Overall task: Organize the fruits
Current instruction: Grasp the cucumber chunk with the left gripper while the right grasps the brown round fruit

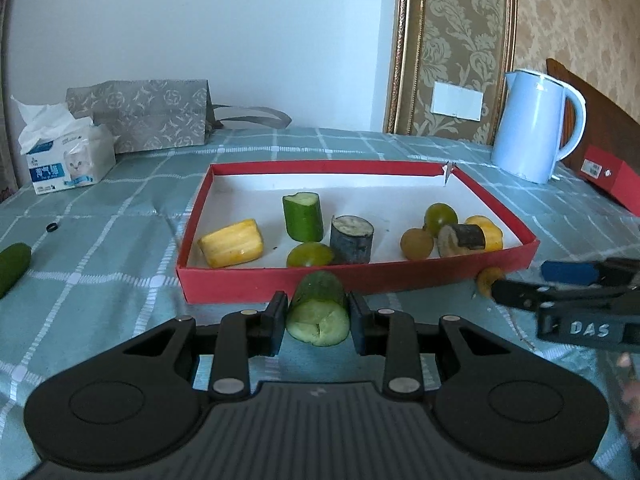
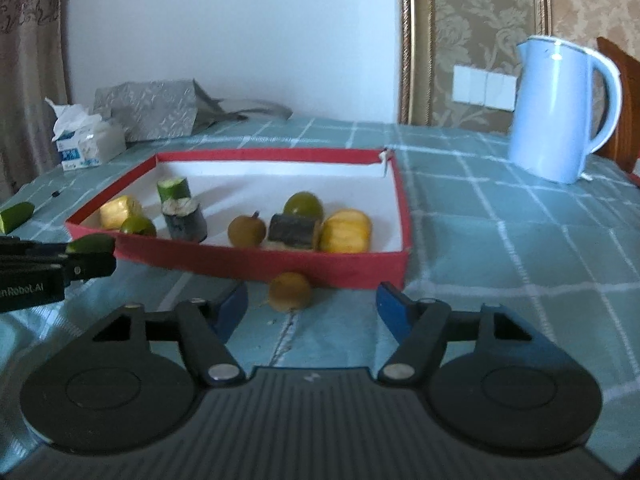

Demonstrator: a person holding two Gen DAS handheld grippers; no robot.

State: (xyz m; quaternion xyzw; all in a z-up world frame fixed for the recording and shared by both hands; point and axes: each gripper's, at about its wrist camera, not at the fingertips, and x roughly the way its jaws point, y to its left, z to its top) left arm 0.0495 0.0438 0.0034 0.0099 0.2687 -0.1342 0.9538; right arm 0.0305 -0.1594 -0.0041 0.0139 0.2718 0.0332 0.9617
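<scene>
My left gripper [image 1: 319, 308] is shut on a green cucumber piece [image 1: 318, 312], held just in front of the red tray [image 1: 240, 286]. The white-floored tray holds several cut pieces: a yellow chunk [image 1: 232, 242], an upright cucumber piece [image 1: 303, 218], a dark-skinned piece [image 1: 352, 240] and round green fruits [image 1: 440, 218]. My right gripper [image 2: 311, 296] is open near the tray's [image 2: 224, 258] front wall. A small round yellow-brown fruit [image 2: 289, 291] lies on the cloth between its blue fingers [image 2: 234, 300], untouched. The left gripper [image 2: 80, 266] shows at the left edge of the right wrist view.
A pale blue kettle [image 1: 532, 128] stands at the back right, beside a red box [image 1: 612, 180]. A tissue pack [image 1: 68, 160] and a grey bag [image 1: 144, 112] sit at the back left. Another cucumber piece [image 1: 14, 268] and a small black ring [image 1: 51, 227] lie on the checked cloth at the left.
</scene>
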